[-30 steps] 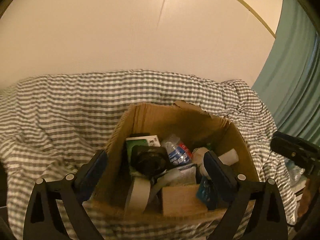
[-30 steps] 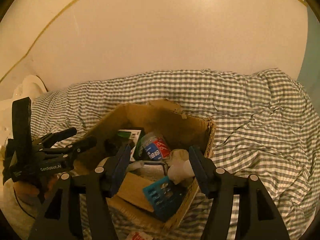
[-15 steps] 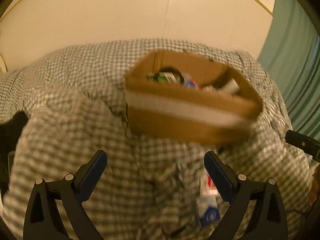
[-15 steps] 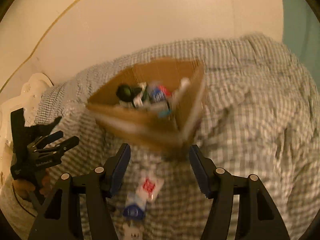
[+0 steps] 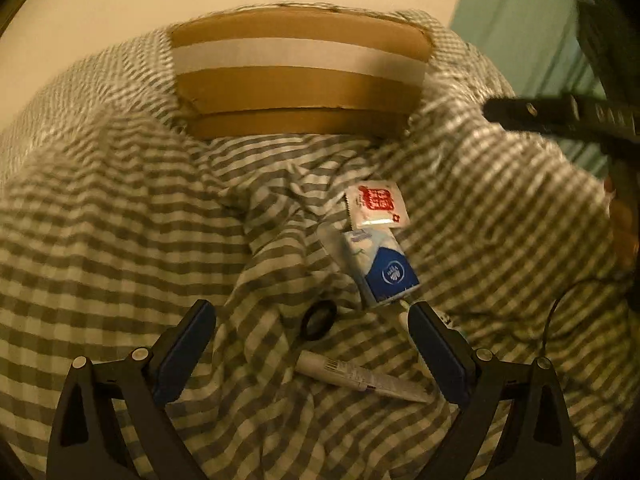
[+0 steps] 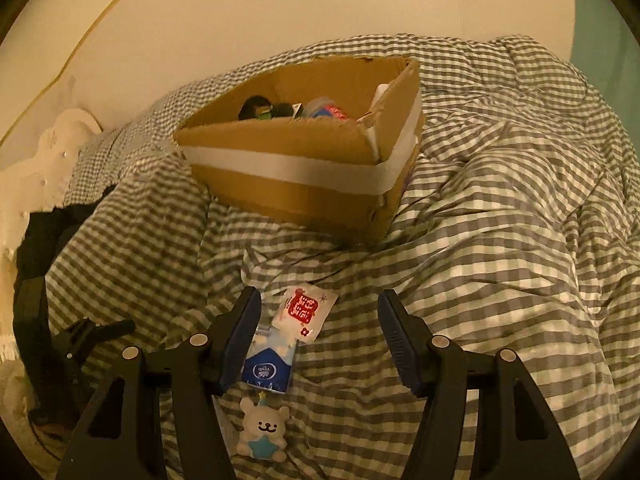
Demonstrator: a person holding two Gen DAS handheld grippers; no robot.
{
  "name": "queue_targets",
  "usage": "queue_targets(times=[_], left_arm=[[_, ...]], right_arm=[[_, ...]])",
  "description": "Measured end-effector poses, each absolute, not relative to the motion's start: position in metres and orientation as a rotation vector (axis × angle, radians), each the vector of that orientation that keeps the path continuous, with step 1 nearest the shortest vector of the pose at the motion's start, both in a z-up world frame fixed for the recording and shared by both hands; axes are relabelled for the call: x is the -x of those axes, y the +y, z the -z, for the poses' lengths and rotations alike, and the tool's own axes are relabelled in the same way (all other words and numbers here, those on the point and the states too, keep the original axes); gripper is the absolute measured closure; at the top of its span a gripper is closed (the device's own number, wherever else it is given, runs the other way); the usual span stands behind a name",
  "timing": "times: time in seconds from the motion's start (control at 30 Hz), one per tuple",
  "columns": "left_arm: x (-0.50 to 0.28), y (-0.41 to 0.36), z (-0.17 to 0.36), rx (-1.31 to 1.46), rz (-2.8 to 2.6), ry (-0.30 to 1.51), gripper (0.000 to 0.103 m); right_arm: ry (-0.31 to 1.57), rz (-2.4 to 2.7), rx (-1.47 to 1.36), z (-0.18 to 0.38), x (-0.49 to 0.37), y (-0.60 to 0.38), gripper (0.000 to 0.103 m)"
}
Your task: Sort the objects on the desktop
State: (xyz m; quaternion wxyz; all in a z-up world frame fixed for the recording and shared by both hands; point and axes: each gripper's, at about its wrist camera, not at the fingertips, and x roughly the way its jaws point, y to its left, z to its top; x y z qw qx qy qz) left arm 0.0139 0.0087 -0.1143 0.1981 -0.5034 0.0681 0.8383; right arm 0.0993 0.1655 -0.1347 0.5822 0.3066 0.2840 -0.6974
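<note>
A cardboard box [image 6: 304,176] with a white tape band sits on a grey checked quilt [image 6: 500,208], holding several small items. In front of it lie a red-and-white sachet [image 6: 305,312], a blue-and-white tissue pack [image 6: 269,366] and a white bear charm [image 6: 262,432]. My right gripper [image 6: 318,334] hangs open over the sachet, nothing between its pads. In the left wrist view the box [image 5: 300,76] is at the top, with the sachet [image 5: 376,206], tissue pack [image 5: 380,266], a black ring [image 5: 318,320] and a white tube [image 5: 360,376] below. My left gripper [image 5: 312,356] is open above ring and tube.
A cream wall rises behind the bed, with a teal curtain [image 5: 532,20] at the right. A white carved headboard [image 6: 44,168] and dark cloth [image 6: 52,240] lie at the left. A thin black cable [image 5: 560,312] loops on the quilt at the right.
Both grippers have pulled back from over the box and dropped toward the quilt in front of it. The loose items on the quilt have come into view. Both stay open.
</note>
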Motion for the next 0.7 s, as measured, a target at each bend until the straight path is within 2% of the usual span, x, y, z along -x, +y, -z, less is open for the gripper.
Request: queue_targets(times=[0.07, 0.17, 0.23, 0.3, 0.47, 0.5, 0.53, 0.57, 0.63, 0.7], left_arm=[[-0.014, 0.014, 0.121, 1.43, -2.305, 0.192, 0.008], [-0.008, 0.02, 0.139, 1.507, -2.237, 0.173, 0.02], [-0.006, 0.026, 0.154, 1.564, -2.186, 0.189, 0.037], [-0.001, 0.032, 0.171, 1.622, -2.129, 0.203, 0.046], [0.019, 0.029, 0.195, 1.718, -2.115, 0.172, 0.047], [0.024, 0.027, 0.198, 1.729, -2.121, 0.146, 0.052], [0.027, 0.024, 0.199, 1.737, -2.124, 0.121, 0.068], [0.03, 0.022, 0.2, 1.749, -2.124, 0.105, 0.074], [0.032, 0.016, 0.201, 1.765, -2.141, 0.09, 0.095], [0.031, 0.012, 0.198, 1.764, -2.146, 0.067, 0.097]], right_arm=[[0.67, 1.63, -0.713, 0.137, -0.101, 0.166, 0.042], [0.669, 1.633, -0.714, 0.139, -0.1, 0.166, 0.042], [0.673, 1.628, -0.724, 0.142, -0.099, 0.164, 0.042], [0.688, 1.612, -0.737, 0.147, -0.1, 0.161, 0.042], [0.748, 1.577, -0.74, 0.16, -0.109, 0.154, 0.042], [0.755, 1.572, -0.743, 0.162, -0.11, 0.152, 0.042], [0.764, 1.566, -0.748, 0.165, -0.11, 0.151, 0.042], [0.77, 1.561, -0.754, 0.167, -0.11, 0.149, 0.042], [0.792, 1.553, -0.765, 0.173, -0.111, 0.147, 0.042], [0.813, 1.546, -0.773, 0.179, -0.112, 0.145, 0.042]])
